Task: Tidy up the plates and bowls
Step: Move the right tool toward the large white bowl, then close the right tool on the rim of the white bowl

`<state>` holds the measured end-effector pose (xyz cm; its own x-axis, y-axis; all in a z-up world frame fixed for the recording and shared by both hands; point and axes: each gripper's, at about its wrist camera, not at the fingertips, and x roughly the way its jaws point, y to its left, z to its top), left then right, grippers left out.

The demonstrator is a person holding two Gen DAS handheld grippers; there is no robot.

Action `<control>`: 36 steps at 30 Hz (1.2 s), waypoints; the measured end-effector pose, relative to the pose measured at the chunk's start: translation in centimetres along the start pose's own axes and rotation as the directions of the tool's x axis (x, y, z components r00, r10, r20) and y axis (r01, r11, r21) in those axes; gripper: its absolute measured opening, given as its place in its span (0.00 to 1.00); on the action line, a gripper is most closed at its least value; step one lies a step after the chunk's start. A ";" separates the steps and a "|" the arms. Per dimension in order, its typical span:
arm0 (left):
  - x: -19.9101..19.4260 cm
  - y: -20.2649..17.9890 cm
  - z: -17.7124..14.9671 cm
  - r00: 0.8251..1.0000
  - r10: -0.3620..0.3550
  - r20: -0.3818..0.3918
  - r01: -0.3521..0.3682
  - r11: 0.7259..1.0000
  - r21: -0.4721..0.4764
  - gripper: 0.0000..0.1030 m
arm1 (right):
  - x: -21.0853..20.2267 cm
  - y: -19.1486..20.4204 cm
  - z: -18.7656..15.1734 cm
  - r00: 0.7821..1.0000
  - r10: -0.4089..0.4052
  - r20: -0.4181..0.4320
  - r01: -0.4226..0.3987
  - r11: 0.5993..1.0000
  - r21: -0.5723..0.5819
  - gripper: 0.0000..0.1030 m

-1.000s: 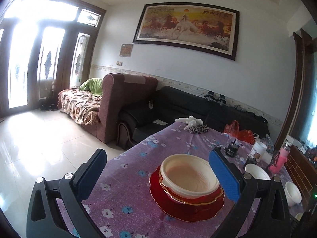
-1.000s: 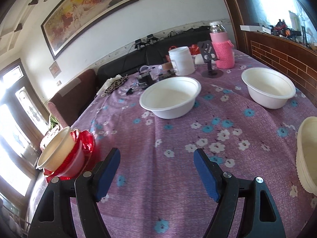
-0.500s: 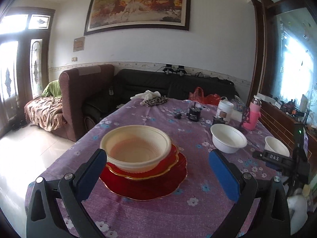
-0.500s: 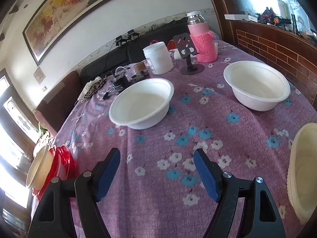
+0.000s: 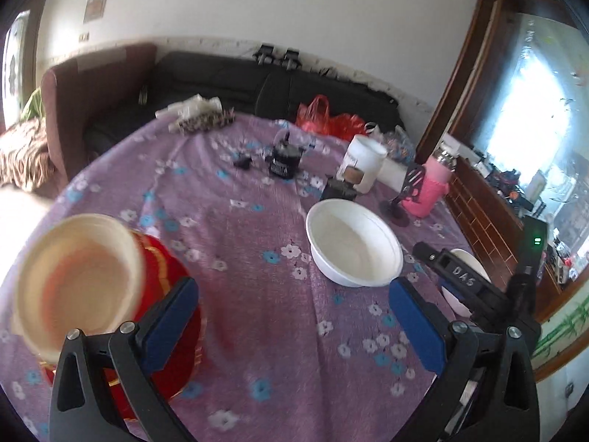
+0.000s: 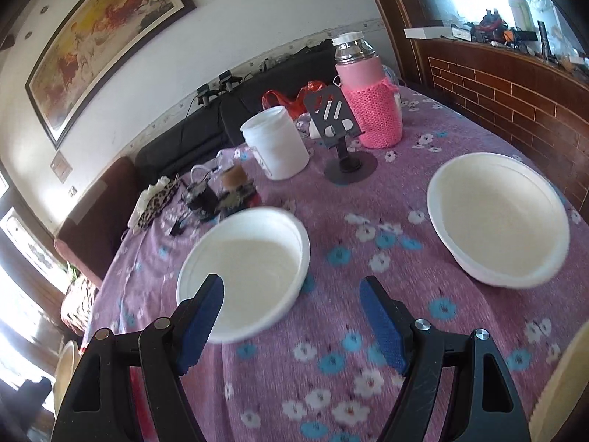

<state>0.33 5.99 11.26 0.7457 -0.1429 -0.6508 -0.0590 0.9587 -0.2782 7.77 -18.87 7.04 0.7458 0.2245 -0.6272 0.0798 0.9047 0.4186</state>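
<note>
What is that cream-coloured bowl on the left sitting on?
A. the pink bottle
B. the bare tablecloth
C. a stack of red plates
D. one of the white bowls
C: in the left wrist view the cream bowl rests on red plates with gold trim, apart from the white bowl.

Each gripper is a black plastic frame of two angled arms with triangular cut-outs near the base, and each arm ends in a blue, finely ribbed rectangular pad. On the left gripper [image 5: 294, 328] round silver screw heads sit at the arm joints, two at 7 o'clock and two at 4 o'clock; the right gripper [image 6: 292, 326] carries the same four. At 3 o'clock in the left wrist view, the right gripper's black body bears raised letters "DAS".
</note>
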 end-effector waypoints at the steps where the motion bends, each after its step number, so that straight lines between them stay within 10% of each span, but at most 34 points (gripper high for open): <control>1: 1.4 -0.2 0.2 1.000 -0.006 -0.027 0.006 1.000 -0.021 1.00 | 0.7 -0.2 0.5 1.000 0.005 -0.005 -0.005 1.000 0.013 0.78; 15: 13.5 1.8 2.4 0.992 0.014 -0.126 -0.045 0.968 -0.247 1.00 | 5.9 -2.5 0.6 0.998 0.002 -0.068 -0.002 1.000 0.002 0.78; 26: 17.9 1.0 2.1 0.992 -0.009 -0.125 -0.014 0.984 -0.179 0.99 | 7.9 -2.2 -0.3 0.992 0.034 -0.124 -0.034 0.999 0.003 0.78; 31: 18.9 0.7 2.0 0.987 -0.069 -0.146 0.044 0.985 -0.167 0.99 | 8.5 -1.7 -0.6 0.992 0.030 -0.126 -0.032 0.999 -0.013 0.70; 36: 19.2 -0.6 1.8 0.983 -0.080 -0.163 0.063 0.993 -0.105 0.88 | 9.0 -1.8 -0.8 0.986 0.064 -0.154 -0.065 0.998 -0.002 0.34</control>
<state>15.89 3.12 0.16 0.6301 -0.2568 -0.7328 -0.0812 0.9168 -0.3911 13.81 -18.14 0.11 0.6389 0.3349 -0.6926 0.0295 0.8889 0.4571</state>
